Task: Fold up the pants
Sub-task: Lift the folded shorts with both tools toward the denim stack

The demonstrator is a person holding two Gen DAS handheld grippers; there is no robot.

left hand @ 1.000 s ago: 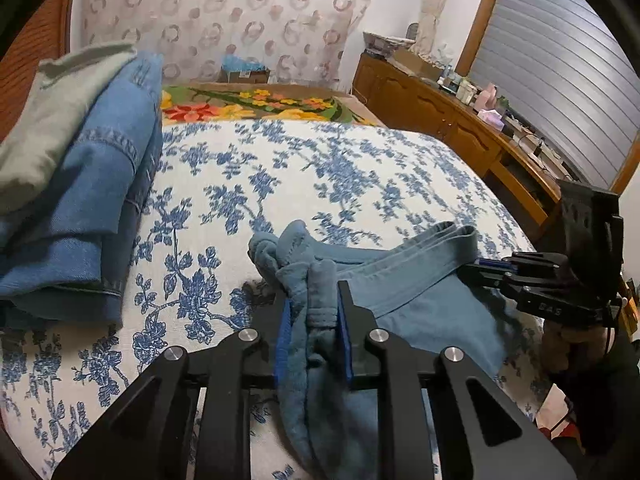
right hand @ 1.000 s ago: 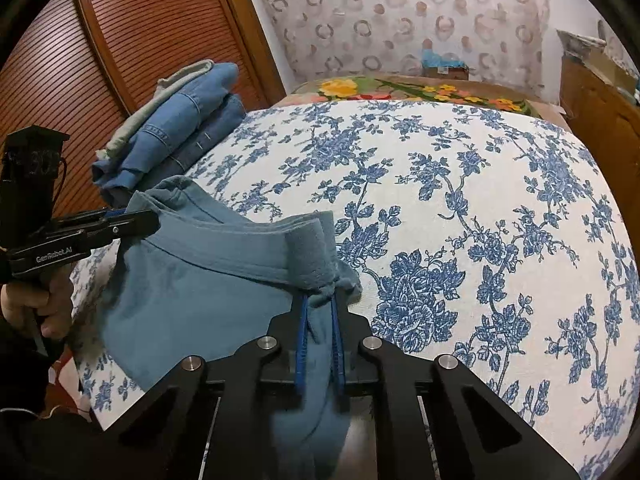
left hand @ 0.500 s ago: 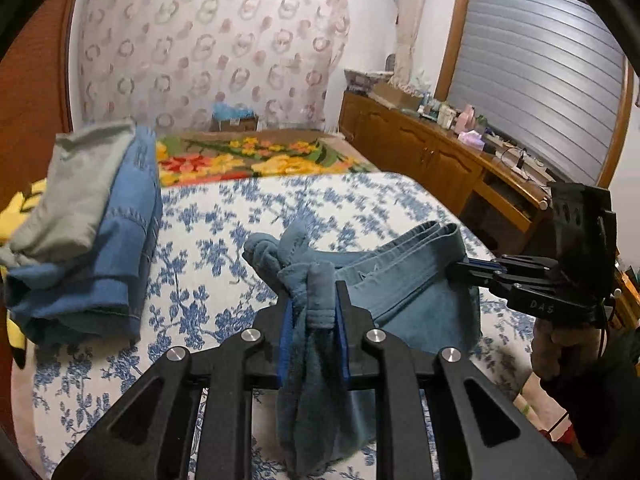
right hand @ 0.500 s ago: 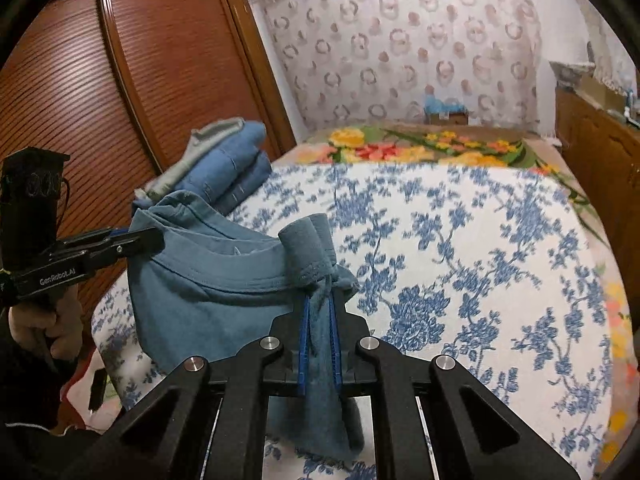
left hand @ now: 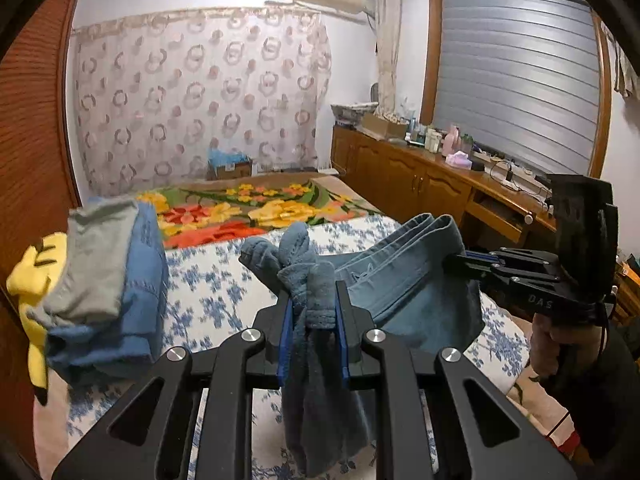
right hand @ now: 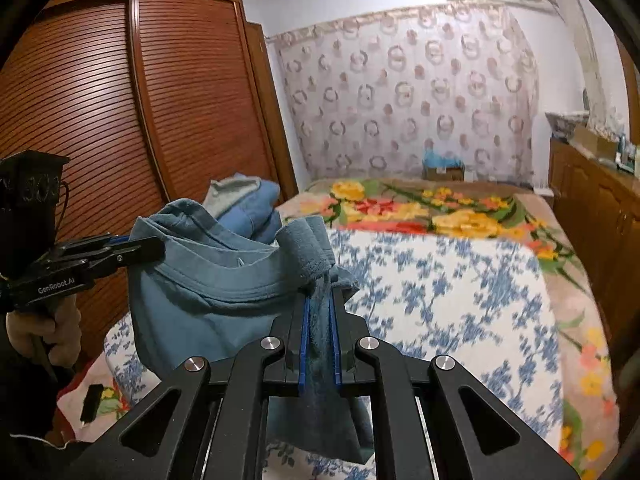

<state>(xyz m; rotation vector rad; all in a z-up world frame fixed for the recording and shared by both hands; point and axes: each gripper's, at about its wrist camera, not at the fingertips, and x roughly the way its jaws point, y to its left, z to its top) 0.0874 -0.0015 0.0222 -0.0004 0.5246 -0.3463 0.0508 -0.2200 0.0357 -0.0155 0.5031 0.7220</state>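
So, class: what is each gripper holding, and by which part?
Both hold the teal pants by the waistband: the left gripper pinches one bunched end, the right gripper the other, the band stretched between them.

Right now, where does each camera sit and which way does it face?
Left wrist: on the left gripper, facing up the bed toward curtain and window; shows the right gripper and its hand.
Right wrist: on the right gripper, facing wardrobe and curtain; shows the left gripper and its hand.
Shared: the pants held by both grippers, the clothes pile, the bed.
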